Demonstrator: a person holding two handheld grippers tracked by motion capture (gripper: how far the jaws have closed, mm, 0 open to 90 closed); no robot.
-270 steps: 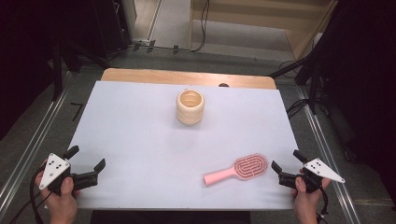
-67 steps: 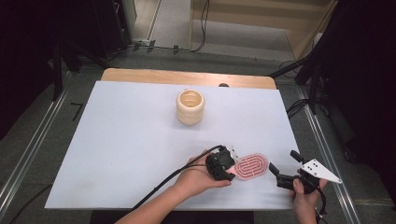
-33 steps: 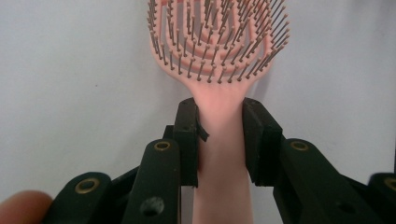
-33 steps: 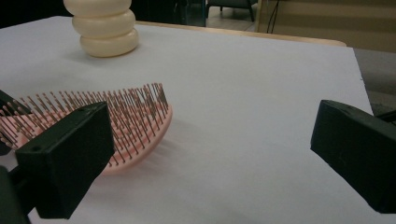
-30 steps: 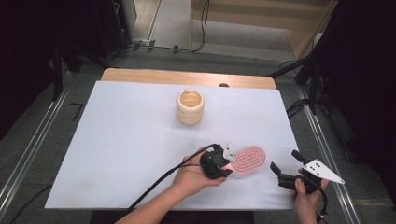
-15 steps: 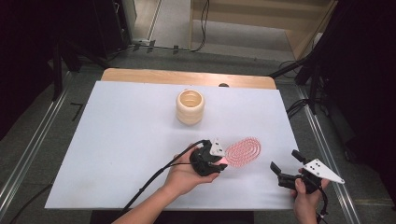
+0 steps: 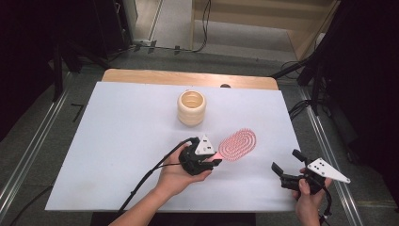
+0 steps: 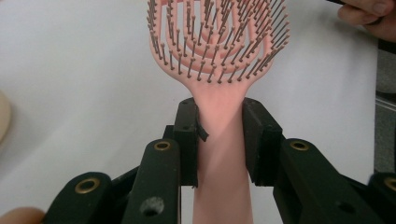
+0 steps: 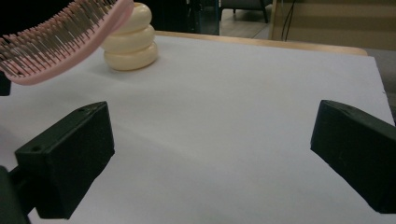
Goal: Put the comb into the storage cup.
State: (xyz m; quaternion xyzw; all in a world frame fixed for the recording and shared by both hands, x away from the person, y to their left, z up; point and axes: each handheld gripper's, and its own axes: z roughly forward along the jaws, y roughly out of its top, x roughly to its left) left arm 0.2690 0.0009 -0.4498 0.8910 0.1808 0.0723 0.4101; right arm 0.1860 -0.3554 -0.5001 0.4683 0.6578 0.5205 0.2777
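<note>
A pink hairbrush (image 7: pixel 239 143) (image 8: pixel 219 51) hangs above the white table, held by its handle, bristled head tilted up and pointing toward the far right. My left gripper (image 7: pixel 212 159) (image 8: pixel 219 135) is shut on the hairbrush handle, both black pads pressed on its sides. A cream ribbed cup (image 7: pixel 191 108) (image 9: pixel 128 42) stands upright at the far middle of the table. The brush head (image 9: pixel 56 39) also shows at upper left in the right gripper view. My right gripper (image 7: pixel 288 167) (image 9: pixel 210 154) rests low at the near right edge, open, with nothing between its jaws.
The white table top (image 7: pixel 117 136) sits on a wooden board (image 7: pixel 188 77) that shows along its far edge. Metal rails (image 7: pixel 28 155) run along both sides. A black cable (image 7: pixel 146 181) trails from the left gripper toward the near edge.
The left gripper has carried the hairbrush up off the table and to the left, toward the table's middle. The right gripper has stayed where it was.
</note>
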